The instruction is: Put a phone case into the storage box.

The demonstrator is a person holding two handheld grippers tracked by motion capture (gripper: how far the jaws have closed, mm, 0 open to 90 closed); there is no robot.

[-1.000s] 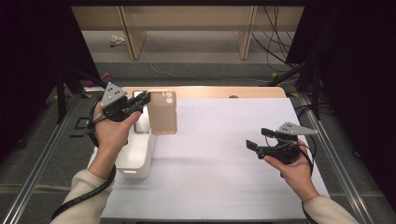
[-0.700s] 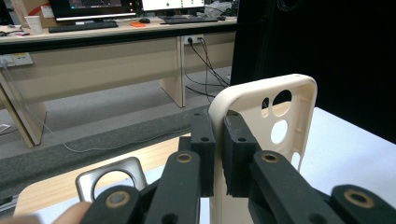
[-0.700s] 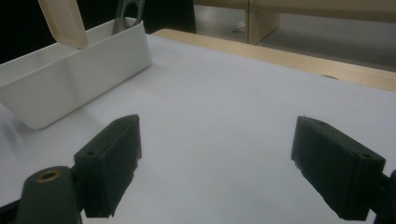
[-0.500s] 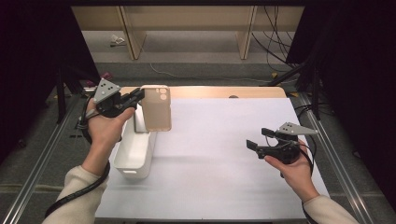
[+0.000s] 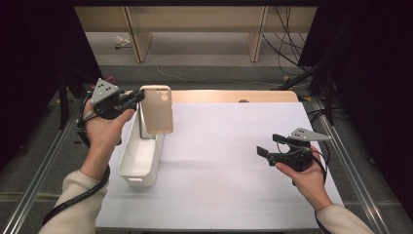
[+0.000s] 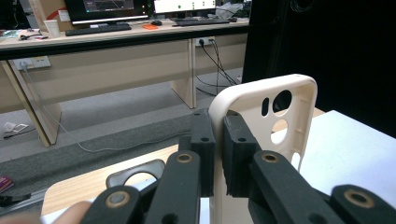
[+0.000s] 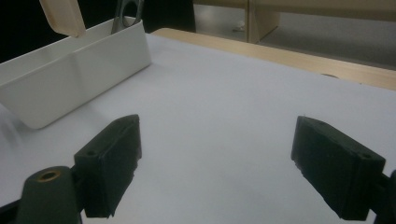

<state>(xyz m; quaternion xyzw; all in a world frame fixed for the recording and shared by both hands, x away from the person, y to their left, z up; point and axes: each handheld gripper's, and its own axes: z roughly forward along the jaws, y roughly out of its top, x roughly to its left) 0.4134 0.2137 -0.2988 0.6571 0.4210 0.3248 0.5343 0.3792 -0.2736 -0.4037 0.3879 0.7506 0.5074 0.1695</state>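
The left claw (image 5: 138,97) grips the phone case (image 5: 157,109) upright by its edge, directly above the bin (image 5: 141,157); right claw (image 5: 267,152) wide, empty.

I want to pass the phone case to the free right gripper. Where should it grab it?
Grip the long free edge of the phone case, coming in from the right. The left gripper already pinches the opposite edge, and the case hangs upright over the white bin, thin wall exposed.

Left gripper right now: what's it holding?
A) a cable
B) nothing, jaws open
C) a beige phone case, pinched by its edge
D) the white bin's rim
C: the left gripper is shut on the edge of the phone case, held above the white bin.
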